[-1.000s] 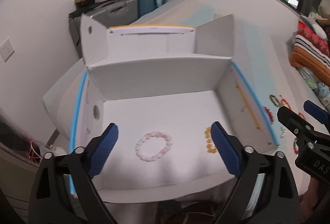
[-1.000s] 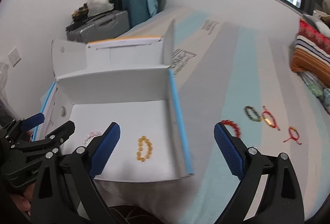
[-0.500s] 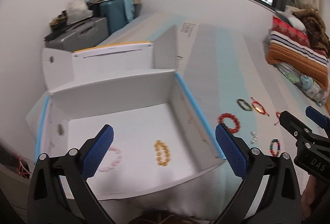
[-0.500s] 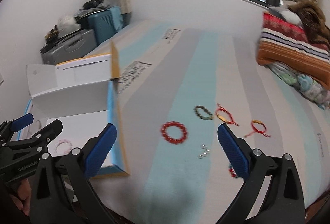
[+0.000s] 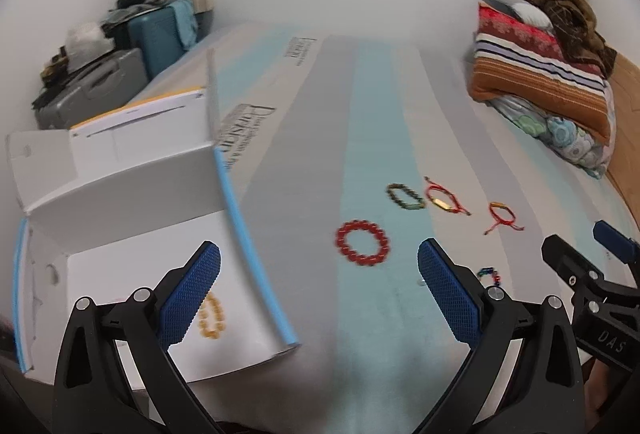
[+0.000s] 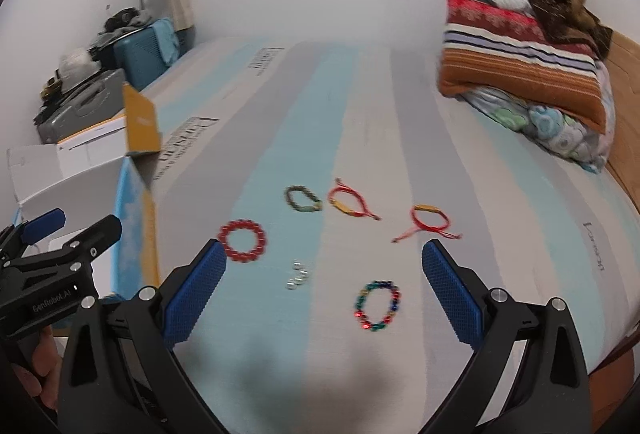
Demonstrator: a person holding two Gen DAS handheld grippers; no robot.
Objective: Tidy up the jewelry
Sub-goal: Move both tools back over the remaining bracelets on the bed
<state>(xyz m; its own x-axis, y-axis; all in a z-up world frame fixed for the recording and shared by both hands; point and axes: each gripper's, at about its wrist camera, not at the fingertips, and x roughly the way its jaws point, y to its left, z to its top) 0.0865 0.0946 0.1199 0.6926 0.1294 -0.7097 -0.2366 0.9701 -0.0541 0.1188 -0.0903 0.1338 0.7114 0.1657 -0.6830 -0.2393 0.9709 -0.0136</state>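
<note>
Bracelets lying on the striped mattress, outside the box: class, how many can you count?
5. A red bead bracelet nearest the box, a dark bead bracelet behind it, two red cord bracelets further right, and a multicoloured bead bracelet nearest the camera. None seems hidden.

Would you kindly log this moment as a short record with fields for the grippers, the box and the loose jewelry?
left hand-held gripper: open, empty
right hand-held gripper: open, empty
white box: open, on the bed's left side
in box: yellow bead bracelet
on striped bed cover: red bead bracelet, dark green bracelet, two red cord bracelets, multicolour bead bracelet, small silver pieces
</note>
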